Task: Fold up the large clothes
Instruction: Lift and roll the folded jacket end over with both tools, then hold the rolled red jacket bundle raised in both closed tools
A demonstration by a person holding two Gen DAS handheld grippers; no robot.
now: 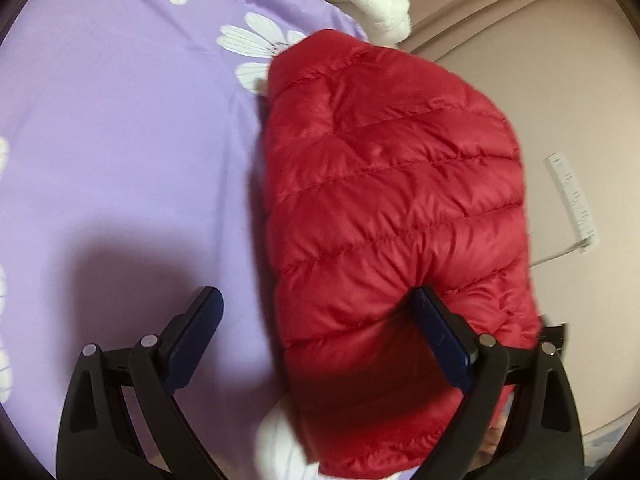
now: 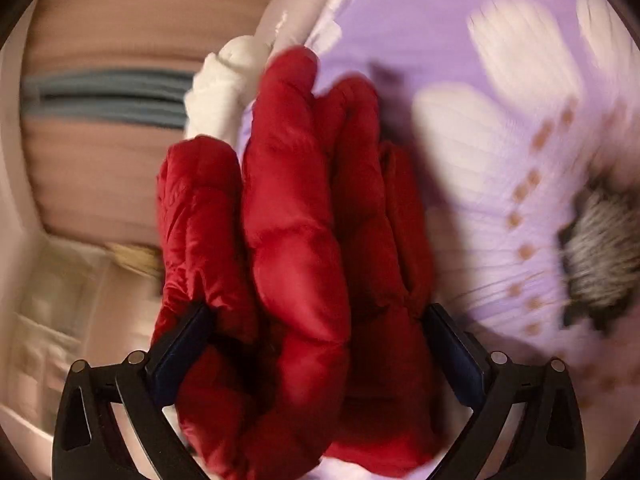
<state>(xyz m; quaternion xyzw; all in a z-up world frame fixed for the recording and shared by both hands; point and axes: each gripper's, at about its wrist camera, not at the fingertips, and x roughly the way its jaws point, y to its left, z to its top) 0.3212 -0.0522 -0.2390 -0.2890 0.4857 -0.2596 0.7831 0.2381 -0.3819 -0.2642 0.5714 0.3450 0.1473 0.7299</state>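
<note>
The glossy red quilted down jacket point(image 1: 384, 208) lies folded into a thick bundle on a lilac bedsheet printed with large white flowers point(image 1: 120, 140), at the edge of the bed beside a pinkish-beige padded panel point(image 1: 580, 80). In the left wrist view it shows as one broad quilted face. The right wrist view point(image 2: 296, 220) takes it end-on and shows several puffy layers stacked side by side, which the other view hides.

The left gripper point(image 1: 316, 304) has its fingers point(image 1: 202, 320) spread wide apart. One finger hangs over bare sheet well clear of the jacket; the other sits at the jacket's near edge, so only part of the bundle lies between them.

The right gripper point(image 2: 316, 320) is also spread wide, with the folded layers filling the gap between its fingers point(image 2: 182, 344). Whether the pads press on the cloth or merely flank it cannot be told through the blur.

A fluffy white fabric item point(image 1: 380, 0) lies just beyond the jacket's far end. Only the left view shows a white power strip point(image 1: 572, 196) on the beige side.
</note>
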